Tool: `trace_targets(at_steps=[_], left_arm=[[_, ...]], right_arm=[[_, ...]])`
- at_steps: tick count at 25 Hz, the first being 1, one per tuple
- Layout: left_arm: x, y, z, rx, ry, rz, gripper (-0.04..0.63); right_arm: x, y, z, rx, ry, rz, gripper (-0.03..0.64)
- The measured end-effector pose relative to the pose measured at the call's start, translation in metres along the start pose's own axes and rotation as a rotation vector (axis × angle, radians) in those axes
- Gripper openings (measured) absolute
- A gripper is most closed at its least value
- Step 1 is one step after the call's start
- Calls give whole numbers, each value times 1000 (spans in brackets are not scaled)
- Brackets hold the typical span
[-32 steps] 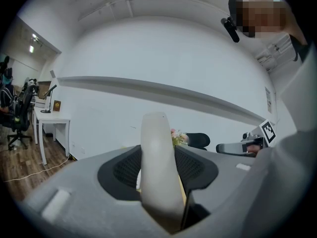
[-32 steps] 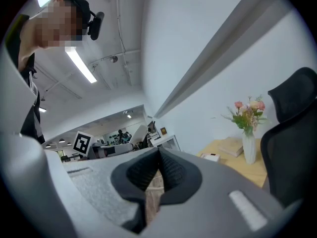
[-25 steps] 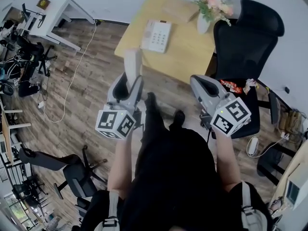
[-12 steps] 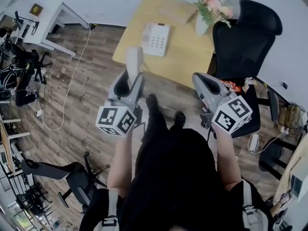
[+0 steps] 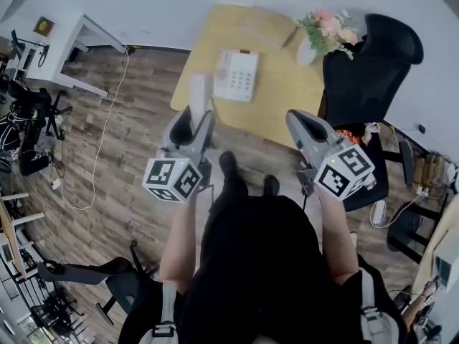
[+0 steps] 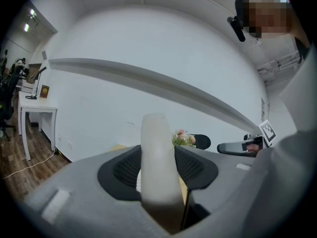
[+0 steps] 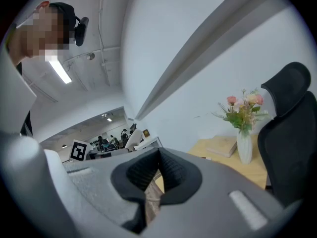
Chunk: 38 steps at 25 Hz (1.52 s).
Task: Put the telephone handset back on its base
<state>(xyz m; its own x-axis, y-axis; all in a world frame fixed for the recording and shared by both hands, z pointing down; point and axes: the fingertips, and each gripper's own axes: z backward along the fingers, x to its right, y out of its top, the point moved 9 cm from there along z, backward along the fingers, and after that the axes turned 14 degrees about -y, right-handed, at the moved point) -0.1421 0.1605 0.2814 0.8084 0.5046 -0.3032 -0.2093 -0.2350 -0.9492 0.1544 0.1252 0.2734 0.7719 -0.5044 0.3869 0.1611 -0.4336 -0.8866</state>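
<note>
Your left tool (image 5: 194, 120) clamped the white handset (image 5: 197, 92) upright, near the edge of the desk (image 5: 287, 95), where the telephone base (image 5: 236, 74) lay. Your right tool (image 5: 302, 125) was closed on nothing.

Your head camera looked steeply down from above the left gripper (image 5: 193, 120) and right gripper (image 5: 301, 124). Each gripper's camera rode close behind its jaws, facing forward; all three caught the flowers (image 5: 326, 29) ahead.
</note>
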Motion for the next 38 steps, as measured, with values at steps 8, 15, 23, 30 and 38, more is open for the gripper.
trace_targets(at_steps=[8, 15, 23, 30, 38], left_arm=[[-62, 11, -28, -11, -62, 50, 218], [-114, 23, -49, -41, -123, 74, 218], [-159, 25, -67, -99, -190, 86, 218], [-188, 15, -73, -157, -234, 99, 216], [-206, -3, -68, -141, -226, 178, 216]], right_arm=[[-8, 13, -52, -4, -67, -3, 2], [-22, 21, -94, -5, -137, 11, 2], [-35, 16, -125, 11, -221, -28, 2], [-51, -1, -148, -18, -259, -29, 2], [-55, -16, -158, -72, -260, -48, 2]])
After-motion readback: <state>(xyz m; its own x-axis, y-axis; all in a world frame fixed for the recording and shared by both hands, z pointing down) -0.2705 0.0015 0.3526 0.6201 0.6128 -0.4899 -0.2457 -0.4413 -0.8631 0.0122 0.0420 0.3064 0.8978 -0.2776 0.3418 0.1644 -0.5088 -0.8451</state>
